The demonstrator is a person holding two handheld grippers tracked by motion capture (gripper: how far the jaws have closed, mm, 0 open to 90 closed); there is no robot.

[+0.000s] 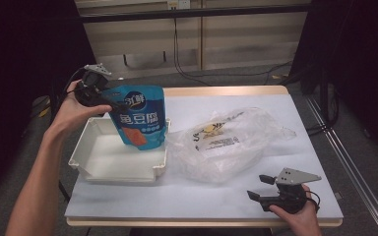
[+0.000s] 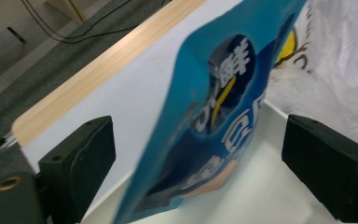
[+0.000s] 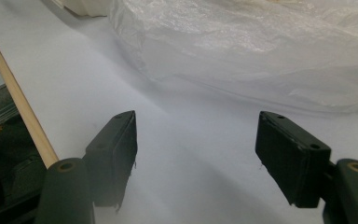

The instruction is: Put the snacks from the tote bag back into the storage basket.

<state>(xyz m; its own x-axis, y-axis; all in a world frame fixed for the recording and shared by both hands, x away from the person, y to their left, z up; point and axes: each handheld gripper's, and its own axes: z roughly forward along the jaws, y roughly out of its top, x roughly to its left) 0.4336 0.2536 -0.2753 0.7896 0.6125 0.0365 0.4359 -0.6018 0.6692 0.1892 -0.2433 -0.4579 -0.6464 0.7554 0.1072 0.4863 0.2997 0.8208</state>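
Observation:
A blue stand-up snack pouch (image 1: 140, 118) with white lettering stands upright in the far right part of a white plastic tray (image 1: 103, 164). My left gripper (image 1: 107, 98) is at the pouch's upper left corner. In the left gripper view its jaws stand wide apart with the pouch (image 2: 214, 116) between them, and neither pad touches it. My right gripper (image 1: 260, 187) rests low over the table's front right, open with nothing between its jaws (image 3: 196, 154), just in front of a crumpled clear plastic bag (image 1: 226, 142).
The plastic bag (image 3: 261, 46) holds something with yellow print and lies right of the tray, touching its corner. The white table top (image 1: 187, 196) has a wooden edge (image 1: 216, 91); dark floor and cables lie beyond it.

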